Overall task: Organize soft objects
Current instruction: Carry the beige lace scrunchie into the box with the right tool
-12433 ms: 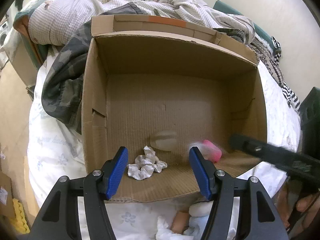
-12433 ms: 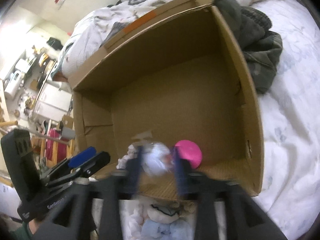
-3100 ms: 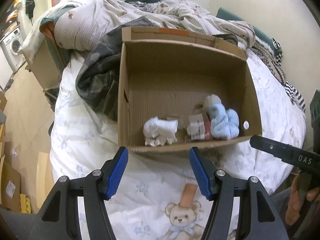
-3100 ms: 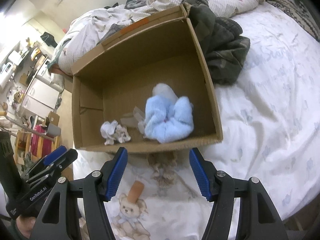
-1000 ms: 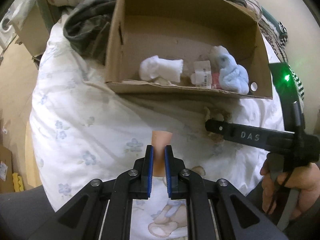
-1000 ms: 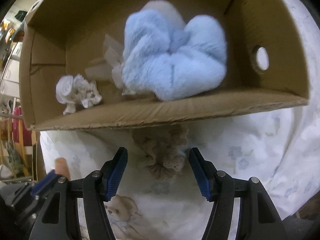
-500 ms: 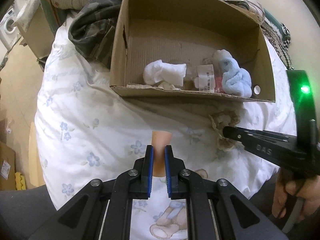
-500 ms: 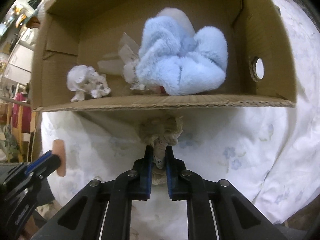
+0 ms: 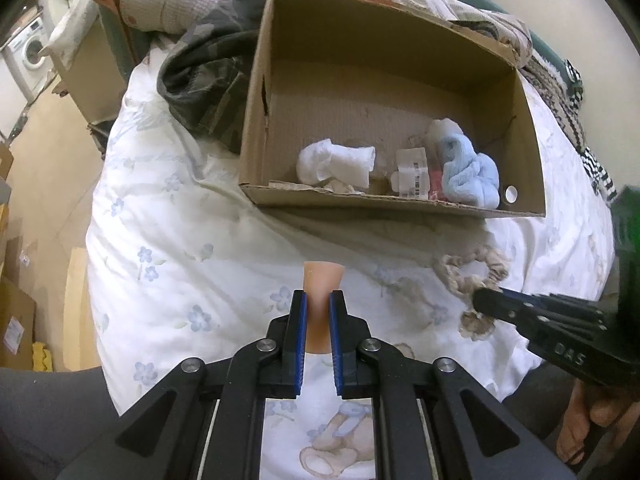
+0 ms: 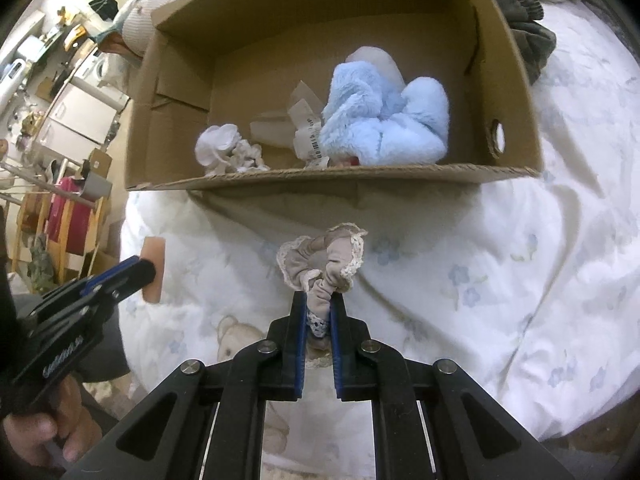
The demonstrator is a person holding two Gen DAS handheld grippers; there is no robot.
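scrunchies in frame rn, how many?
2. The fluffy blue scrunchie lies inside the cardboard box, right side. The beige lace-edged scrunchie is clamped in the right gripper above the bedsheet. Others may be hidden under the blue one.

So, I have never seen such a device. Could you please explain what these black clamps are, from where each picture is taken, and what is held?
No robot here: a person holds a hand-operated two-finger gripper in each hand. Each gripper carries a wide-angle camera that looks forward along its fingers, so each picture is one gripper's own view.

In the left view, the left gripper is shut on a peach sponge. In the right view, the right gripper is shut on a beige scrunchie. Each gripper also shows at the edge of the other's picture.

Below them is a bed with a white flowered sheet. On it stands an open cardboard box that already holds a blue plush, a white cloth and some tagged packaging.
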